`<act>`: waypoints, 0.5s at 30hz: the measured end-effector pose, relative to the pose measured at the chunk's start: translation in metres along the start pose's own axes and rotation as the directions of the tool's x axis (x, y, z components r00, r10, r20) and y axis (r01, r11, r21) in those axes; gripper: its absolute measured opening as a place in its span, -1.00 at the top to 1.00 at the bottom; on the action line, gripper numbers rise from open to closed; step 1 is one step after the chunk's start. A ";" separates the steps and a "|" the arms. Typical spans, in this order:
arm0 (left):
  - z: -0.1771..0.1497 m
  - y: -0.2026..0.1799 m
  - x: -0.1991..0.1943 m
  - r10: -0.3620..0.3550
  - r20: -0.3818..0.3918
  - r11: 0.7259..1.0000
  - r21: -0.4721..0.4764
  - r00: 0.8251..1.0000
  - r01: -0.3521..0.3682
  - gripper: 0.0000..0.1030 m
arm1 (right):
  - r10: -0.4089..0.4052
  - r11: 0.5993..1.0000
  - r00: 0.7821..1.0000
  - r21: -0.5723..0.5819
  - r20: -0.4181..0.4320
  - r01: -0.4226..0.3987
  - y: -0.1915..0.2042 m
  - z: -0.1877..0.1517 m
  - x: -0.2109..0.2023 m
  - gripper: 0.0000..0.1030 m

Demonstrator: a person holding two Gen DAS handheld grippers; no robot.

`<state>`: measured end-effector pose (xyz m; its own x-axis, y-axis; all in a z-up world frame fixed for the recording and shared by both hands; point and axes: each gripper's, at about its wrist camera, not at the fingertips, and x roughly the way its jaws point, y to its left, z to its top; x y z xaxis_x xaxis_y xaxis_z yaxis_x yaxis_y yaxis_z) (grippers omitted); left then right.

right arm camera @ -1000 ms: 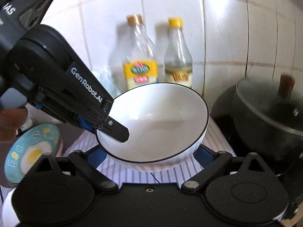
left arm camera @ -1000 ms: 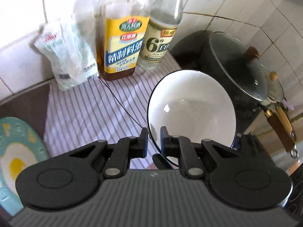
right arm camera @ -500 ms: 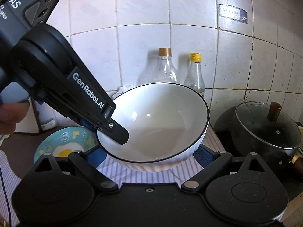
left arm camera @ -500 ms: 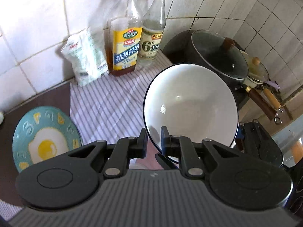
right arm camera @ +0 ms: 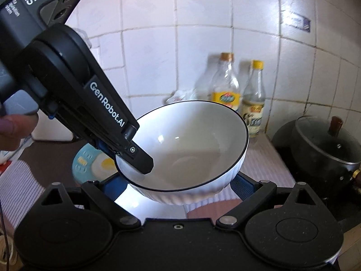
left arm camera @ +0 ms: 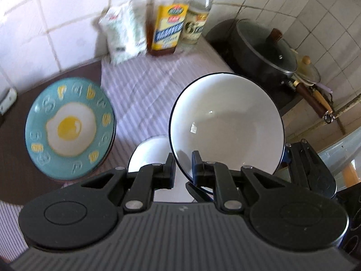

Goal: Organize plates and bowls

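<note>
left gripper [left arm camera: 182, 164]: jaws nearly closed, pinching the near rim of the white bowl [left arm camera: 226, 126] — one finger inside the bowl, one outside.
right gripper [right arm camera: 180, 180]: jaws standing wide, cradling the bowl's ribbed wall from both sides; blue pads partly hidden under the bowl, so contact is hard to confirm.
white bowl: being held up in the air over the striped cloth [left arm camera: 153, 85], tilting, dark-rimmed, nothing visible inside.
second white dish [left arm camera: 149, 153]: lying under the held bowl, mostly hidden by gripper and bowl — shape unclear.
egg plate [left arm camera: 70, 128]: teal, sitting at the cloth's left edge on the dark counter.
bottles [left arm camera: 167, 31]: two standing at the back wall beside a white bag [left arm camera: 124, 33]; blurring, tops cut off in the left view.
pot [left arm camera: 264, 49]: black, glass lid, at the counter's right end.
hand [right arm camera: 13, 131]: only a fingertip showing at the frame edge.
</note>
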<state>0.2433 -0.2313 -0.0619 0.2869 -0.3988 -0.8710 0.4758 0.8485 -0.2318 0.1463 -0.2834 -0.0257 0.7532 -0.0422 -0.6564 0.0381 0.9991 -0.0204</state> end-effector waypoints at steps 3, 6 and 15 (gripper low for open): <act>-0.012 0.012 0.008 0.001 -0.035 0.999 -0.035 0.999 -0.002 0.76 | 0.022 1.000 0.999 -0.018 -0.034 -0.023 0.010 -0.011 0.004 -0.93; -0.019 0.024 0.019 -0.002 -0.073 0.996 -0.084 0.997 -0.004 0.76 | 0.053 0.999 0.995 -0.010 -0.079 -0.054 0.015 -0.021 0.012 -0.93; -0.030 0.047 0.039 0.021 -0.118 0.987 -0.157 0.993 -0.040 0.75 | 0.154 0.982 0.963 -0.074 -0.219 -0.174 0.017 -0.021 0.049 -0.92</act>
<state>0.2518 -0.1966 -0.1202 0.1973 -0.3369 -0.9206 0.3279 0.9077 -0.2619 0.1702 -0.2680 -0.0740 0.5875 0.1156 -0.8009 -0.1426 0.9890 0.0382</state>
